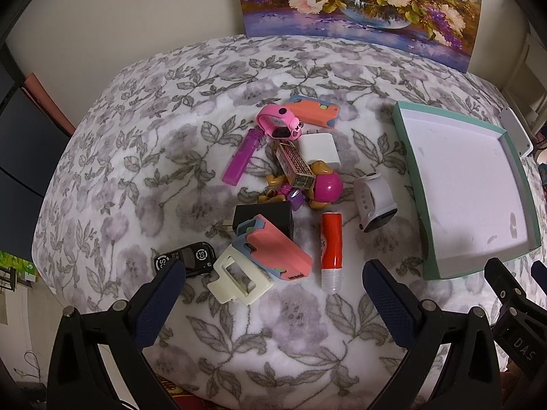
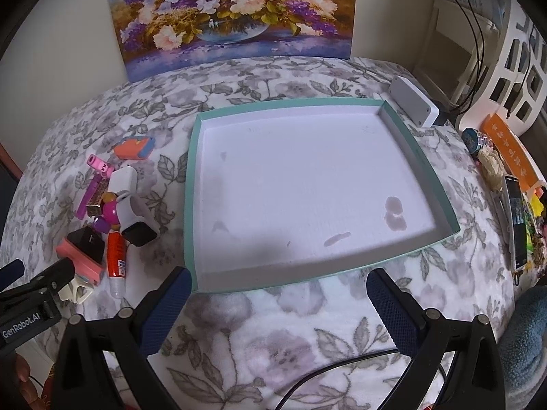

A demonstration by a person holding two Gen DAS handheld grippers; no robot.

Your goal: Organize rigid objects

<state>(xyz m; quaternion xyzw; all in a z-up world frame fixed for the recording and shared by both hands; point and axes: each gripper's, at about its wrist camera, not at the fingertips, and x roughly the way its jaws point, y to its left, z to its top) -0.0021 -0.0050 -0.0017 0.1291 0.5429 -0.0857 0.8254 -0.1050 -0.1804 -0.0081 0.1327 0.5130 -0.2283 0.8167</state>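
A pile of small rigid objects lies on the floral blanket: a red glue stick (image 1: 331, 249), a cream clip (image 1: 239, 278), a pink-and-blue case (image 1: 277, 249), a black charger (image 1: 263, 217), a white watch (image 1: 374, 203), a white charger (image 1: 319, 147), a pink watch (image 1: 278, 121) and a purple lighter (image 1: 241, 157). The teal-rimmed white tray (image 2: 191, 184) holds nothing. My left gripper (image 1: 273, 283) is open just short of the cream clip. My right gripper (image 2: 277, 290) is open at the tray's near edge. The pile shows at the left of the right wrist view (image 2: 116, 212).
A flower painting (image 2: 232, 10) leans on the wall behind. A white box (image 2: 413, 102) lies beyond the tray. A phone (image 2: 516, 218), an orange box (image 2: 509, 147) and clutter line the right side. A black key fob (image 1: 191, 256) lies by my left finger.
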